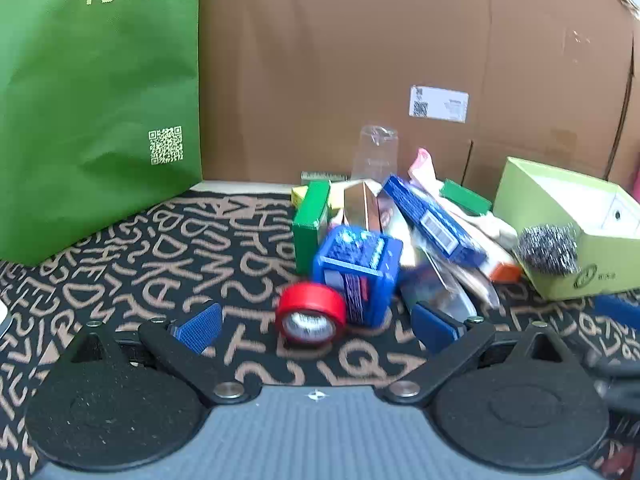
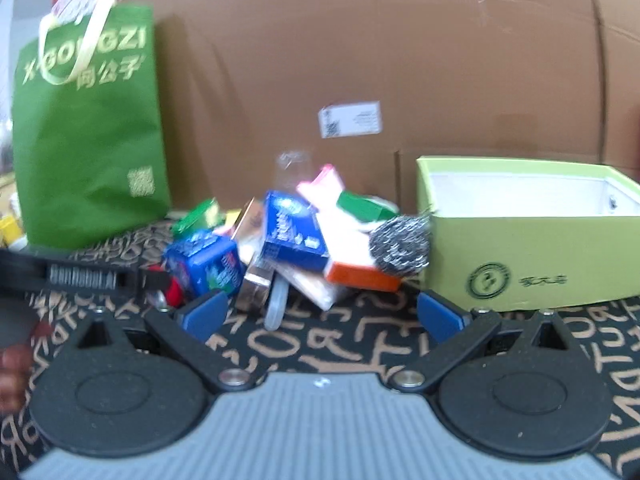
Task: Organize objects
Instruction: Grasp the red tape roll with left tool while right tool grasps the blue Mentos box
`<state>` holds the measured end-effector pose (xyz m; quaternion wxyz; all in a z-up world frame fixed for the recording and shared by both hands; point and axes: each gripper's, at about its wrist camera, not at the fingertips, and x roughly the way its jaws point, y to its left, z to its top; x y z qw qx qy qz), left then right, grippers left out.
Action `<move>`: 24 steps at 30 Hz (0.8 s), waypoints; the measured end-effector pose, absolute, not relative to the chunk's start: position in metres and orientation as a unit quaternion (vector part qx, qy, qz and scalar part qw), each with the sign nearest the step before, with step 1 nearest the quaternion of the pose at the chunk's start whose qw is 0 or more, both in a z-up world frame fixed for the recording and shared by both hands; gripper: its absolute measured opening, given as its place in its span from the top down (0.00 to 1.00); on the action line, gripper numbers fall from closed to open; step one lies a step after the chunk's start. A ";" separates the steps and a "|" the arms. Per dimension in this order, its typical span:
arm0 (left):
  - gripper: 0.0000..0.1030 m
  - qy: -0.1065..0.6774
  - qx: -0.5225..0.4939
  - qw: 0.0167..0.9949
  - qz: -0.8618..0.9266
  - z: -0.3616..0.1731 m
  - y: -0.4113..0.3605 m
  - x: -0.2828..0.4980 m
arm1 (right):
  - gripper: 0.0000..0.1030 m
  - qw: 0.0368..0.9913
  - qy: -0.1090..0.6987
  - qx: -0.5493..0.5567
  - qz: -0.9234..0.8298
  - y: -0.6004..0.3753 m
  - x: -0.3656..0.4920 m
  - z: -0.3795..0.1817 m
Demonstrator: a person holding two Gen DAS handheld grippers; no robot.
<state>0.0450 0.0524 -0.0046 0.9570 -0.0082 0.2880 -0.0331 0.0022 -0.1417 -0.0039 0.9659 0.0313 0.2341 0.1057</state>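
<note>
Left wrist view: my left gripper (image 1: 318, 326) stands wide open, empty, the red tape roll (image 1: 310, 314) lying between its fingers on the lettered cloth (image 1: 168, 264). My right gripper (image 2: 322, 314) gapes likewise, empty, before the pile beside the green box (image 2: 532, 256).

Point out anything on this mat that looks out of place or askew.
The small boxes and packets are heaped in a jumble: a long blue carton leans tilted across the pile, and a red tape roll lies on its side in front. A steel wool scourer rests against the open light-green cardboard box, not in it.
</note>
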 end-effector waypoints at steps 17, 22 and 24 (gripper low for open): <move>0.15 0.296 -0.045 0.950 -0.094 -0.001 0.124 0.043 | 0.18 0.937 0.181 -0.139 0.265 -0.064 0.052 0.002; 0.15 0.285 -0.073 0.950 -0.104 0.005 0.145 0.036 | 0.26 0.910 0.202 -0.171 0.320 -0.046 0.092 -0.006; 0.15 0.288 -0.082 0.948 -0.110 0.003 0.146 0.038 | 0.28 0.905 0.225 -0.166 0.322 -0.043 0.102 -0.011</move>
